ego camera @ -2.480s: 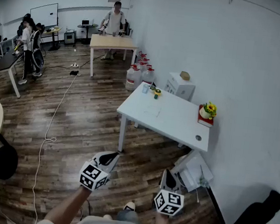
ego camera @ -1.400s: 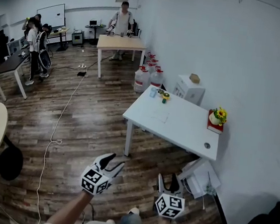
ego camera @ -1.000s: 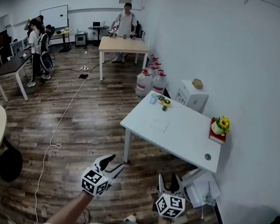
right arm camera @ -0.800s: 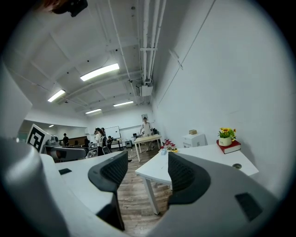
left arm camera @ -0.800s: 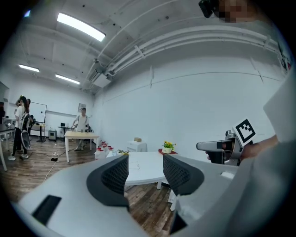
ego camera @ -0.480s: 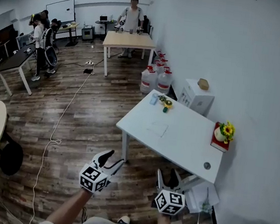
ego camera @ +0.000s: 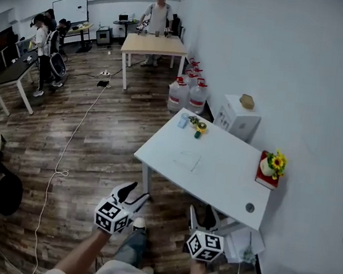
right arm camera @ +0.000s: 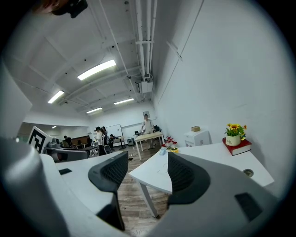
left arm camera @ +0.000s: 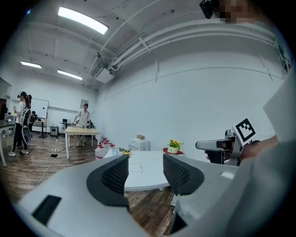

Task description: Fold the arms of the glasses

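The person is standing on the wooden floor (ego camera: 95, 149), just short of a white worktop (ego camera: 223, 170), and is holding both tools low in front of the body. The left tongs (ego camera: 134, 192) are gaping fairly wide, their 2 dark pads (left arm camera: 115, 175) standing apart with only the room showing between them. The right tongs (ego camera: 202, 213) are gaping about as wide and gripping nothing, their pads (right arm camera: 180, 178) likewise apart.

Both are hanging in the air off the near edge of the worktop, well apart from the glasses (ego camera: 187, 162). The glasses are lying flat near the middle of the worktop and showing only as a thin, faint outline. Whether their arms are folded is too small to tell.

A flower pot (ego camera: 269, 165) is sitting on a red book (ego camera: 264, 179) at the wall side of the worktop, and a few small items (ego camera: 194, 125) are crowding its far corner. Beyond it, water jugs (ego camera: 189, 92) are standing beside a white cabinet (ego camera: 237, 118). A person (ego camera: 159, 8) is standing behind a wooden table (ego camera: 153, 43) at the far end.
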Demonstrator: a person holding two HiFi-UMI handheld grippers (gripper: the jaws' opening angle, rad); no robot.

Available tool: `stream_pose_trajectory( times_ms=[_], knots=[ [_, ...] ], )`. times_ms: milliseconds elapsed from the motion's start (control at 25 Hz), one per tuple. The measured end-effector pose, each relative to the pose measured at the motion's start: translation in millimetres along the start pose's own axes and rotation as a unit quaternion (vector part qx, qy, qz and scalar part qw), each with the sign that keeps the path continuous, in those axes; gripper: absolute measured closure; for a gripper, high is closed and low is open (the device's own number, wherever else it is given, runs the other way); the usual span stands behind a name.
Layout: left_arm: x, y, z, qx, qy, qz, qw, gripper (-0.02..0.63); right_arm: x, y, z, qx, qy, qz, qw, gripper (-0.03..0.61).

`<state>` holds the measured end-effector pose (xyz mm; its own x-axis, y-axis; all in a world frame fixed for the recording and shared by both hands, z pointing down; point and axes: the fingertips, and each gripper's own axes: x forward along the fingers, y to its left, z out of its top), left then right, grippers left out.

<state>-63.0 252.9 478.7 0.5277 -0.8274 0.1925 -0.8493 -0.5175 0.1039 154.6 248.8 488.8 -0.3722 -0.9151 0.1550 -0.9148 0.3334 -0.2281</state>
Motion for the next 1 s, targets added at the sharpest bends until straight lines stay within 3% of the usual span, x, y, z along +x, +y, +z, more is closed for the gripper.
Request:
stream_pose_trajectory(
  times_ms=[400, 1000],
  knots=[
    [165.7, 68.5, 33.0, 0.007, -0.011, -0.048, 0.9987, 0.397, 129.3, -62.1, 27.3, -0.005, -0.003, -0.029, 1.0, 0.324],
    [382.8, 206.4, 66.8, 0.024, 0.028, -0.126, 0.9913, 0.397, 367.5, -124.2, 57.4, 0.021, 0.03, -0.065, 0.997, 0.333]
  ],
)
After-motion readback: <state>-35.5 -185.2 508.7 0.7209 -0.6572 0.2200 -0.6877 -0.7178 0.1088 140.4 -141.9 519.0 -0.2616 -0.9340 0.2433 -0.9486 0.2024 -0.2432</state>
